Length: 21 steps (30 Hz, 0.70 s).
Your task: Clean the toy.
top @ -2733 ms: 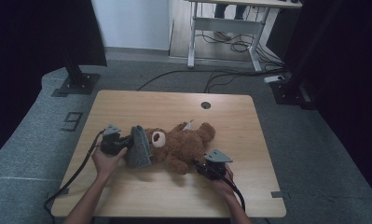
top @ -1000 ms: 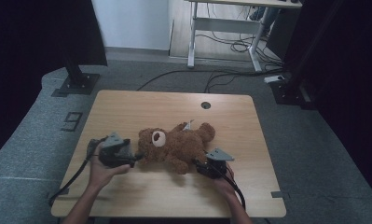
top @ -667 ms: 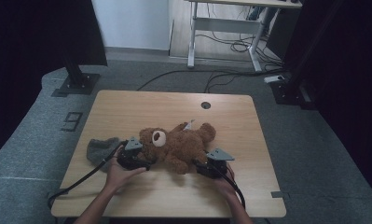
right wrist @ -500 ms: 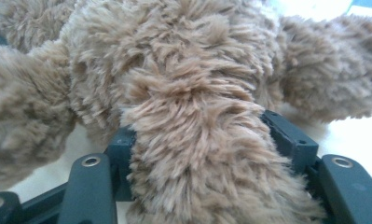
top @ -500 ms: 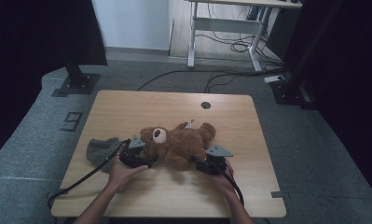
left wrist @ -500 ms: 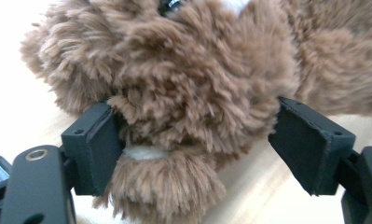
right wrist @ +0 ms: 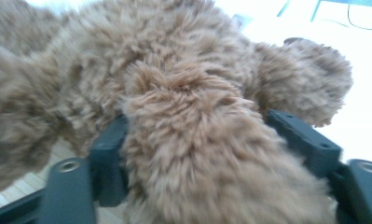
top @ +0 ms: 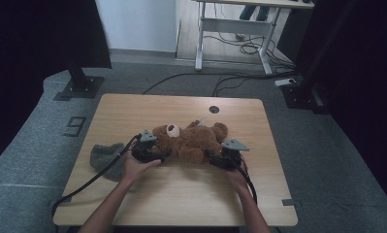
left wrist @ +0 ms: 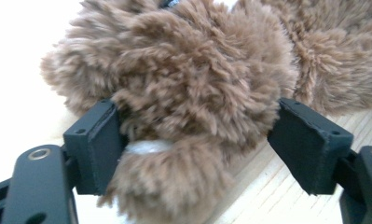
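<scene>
Bear (top: 188, 141) lies mid-frame on the table (top: 181, 194). Grey cloth (top: 104, 156), earlier in the left gripper (top: 154, 154), now sits dropped at lower left; that gripper has moved to the bear's head, jaws wide, not clamping. Right gripper (top: 215, 159) jaws have just been opening, a limb between them, loose. Looks like a re-grip next.

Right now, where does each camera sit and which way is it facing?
High view: above the person's side, looking forward and down on the table; both forearms, left gripper and right gripper flank the teddy bear.
Left gripper view: rides that gripper, looks along its jaws, which straddle the bear's fur.
Right gripper view: likewise, jaws around a furry limb.
All three share the bear.
</scene>
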### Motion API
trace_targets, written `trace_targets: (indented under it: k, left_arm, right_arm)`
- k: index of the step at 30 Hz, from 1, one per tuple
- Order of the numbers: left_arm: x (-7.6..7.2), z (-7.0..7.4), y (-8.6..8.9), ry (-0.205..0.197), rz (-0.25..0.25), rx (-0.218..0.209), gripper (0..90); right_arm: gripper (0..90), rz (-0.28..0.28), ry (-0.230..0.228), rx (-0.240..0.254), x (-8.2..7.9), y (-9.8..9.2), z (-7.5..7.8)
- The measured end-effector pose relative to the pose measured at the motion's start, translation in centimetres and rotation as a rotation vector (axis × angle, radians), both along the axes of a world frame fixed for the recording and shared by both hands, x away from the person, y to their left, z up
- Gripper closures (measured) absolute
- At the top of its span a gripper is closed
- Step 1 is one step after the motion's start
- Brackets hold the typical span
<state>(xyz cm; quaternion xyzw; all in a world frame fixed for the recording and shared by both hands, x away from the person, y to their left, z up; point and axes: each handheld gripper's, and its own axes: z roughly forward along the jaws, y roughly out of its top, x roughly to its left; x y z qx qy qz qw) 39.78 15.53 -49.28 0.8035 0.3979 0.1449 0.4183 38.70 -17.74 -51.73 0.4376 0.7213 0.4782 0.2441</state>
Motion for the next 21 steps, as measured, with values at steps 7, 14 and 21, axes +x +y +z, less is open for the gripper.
trace_targets:
  k: [7, 14, 21]
  left_arm:
    - [-3.5, 2.1, 2.9, -0.060, -0.007, -0.066, 21.0]
    - [-7.5, 1.5, 4.8, -0.064, -0.042, -0.043, 20.5]
    - [-10.6, -0.6, 6.4, -0.062, -0.046, -0.049, 20.8]
  right_arm:
    - [20.0, 0.049, -0.110, 0.056, -3.9, -1.0, 2.4]
    - [20.2, 0.086, -0.099, 0.067, -7.5, -1.9, 1.3]
    - [21.5, 0.080, -0.082, 0.066, -10.4, -3.7, 0.3]
